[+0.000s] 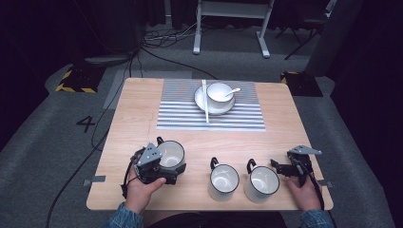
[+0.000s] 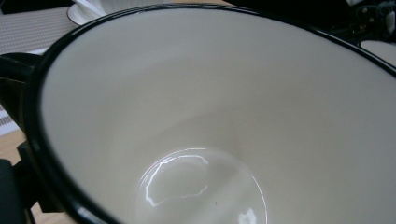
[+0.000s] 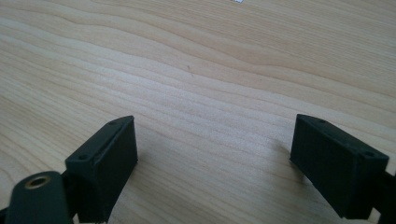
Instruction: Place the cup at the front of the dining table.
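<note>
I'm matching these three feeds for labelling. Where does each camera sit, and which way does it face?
High view: above the person's side, facing forward and down on the table; both hands and tools show.
Left gripper view: rides the left tool, looking into the mug at its jaws.
Right gripper view: rides the right tool, looking down at bare wood between open jaws.
Shared: high and left views both show that mug.

My left gripper (image 1: pixel 164 167) is black with a grey three-cornered plate, closed around a white enamel mug with a black rim and black handle (image 1: pixel 171 153). Right of that mug stand two more white, black-rimmed mugs (image 1: pixel 223 181) (image 1: pixel 262 184). Beyond it lies a grey-and-white striped placemat (image 1: pixel 180 111) on the pale wood-grain table (image 1: pixel 138 104). My right gripper (image 3: pixel 215 158) is black.
</note>
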Demonstrator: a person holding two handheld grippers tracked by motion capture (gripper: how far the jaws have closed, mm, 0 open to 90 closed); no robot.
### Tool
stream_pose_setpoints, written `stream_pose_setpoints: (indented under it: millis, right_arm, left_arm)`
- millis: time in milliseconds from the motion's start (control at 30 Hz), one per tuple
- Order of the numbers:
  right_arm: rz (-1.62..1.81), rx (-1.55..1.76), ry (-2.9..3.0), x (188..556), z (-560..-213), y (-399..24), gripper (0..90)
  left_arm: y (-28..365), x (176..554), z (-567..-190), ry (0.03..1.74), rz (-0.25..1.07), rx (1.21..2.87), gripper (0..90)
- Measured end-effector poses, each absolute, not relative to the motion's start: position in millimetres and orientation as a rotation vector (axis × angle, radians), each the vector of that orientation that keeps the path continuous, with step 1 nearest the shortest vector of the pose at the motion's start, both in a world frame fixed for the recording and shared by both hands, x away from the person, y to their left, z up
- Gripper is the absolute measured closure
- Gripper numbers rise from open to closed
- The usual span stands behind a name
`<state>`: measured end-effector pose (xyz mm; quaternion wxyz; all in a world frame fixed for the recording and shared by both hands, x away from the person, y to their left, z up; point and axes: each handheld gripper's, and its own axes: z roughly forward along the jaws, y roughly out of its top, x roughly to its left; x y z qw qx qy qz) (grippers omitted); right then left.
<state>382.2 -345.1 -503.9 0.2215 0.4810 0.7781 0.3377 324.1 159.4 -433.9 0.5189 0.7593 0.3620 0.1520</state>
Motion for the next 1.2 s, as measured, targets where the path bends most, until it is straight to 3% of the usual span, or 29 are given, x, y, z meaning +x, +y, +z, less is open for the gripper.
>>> stream_pose_setpoints:
  millis: [333, 767, 1200]
  right_arm:
    - [0.933, 1.329, 2.150, 382, -504, -345, 14.8]
    - [0.934, 1.330, 2.151, 382, -504, -345, 14.8]
    - [0.935, 1.328, 2.152, 382, -504, -345, 14.8]
  left_arm:
    - [167, 359, -410, 0.914, 0.384, 1.772, 1.5]
    - [170, 410, -384, 0.905, 0.508, 1.741, 1.5]
    - [168, 469, -379, 0.949, 0.479, 1.760, 1.5]
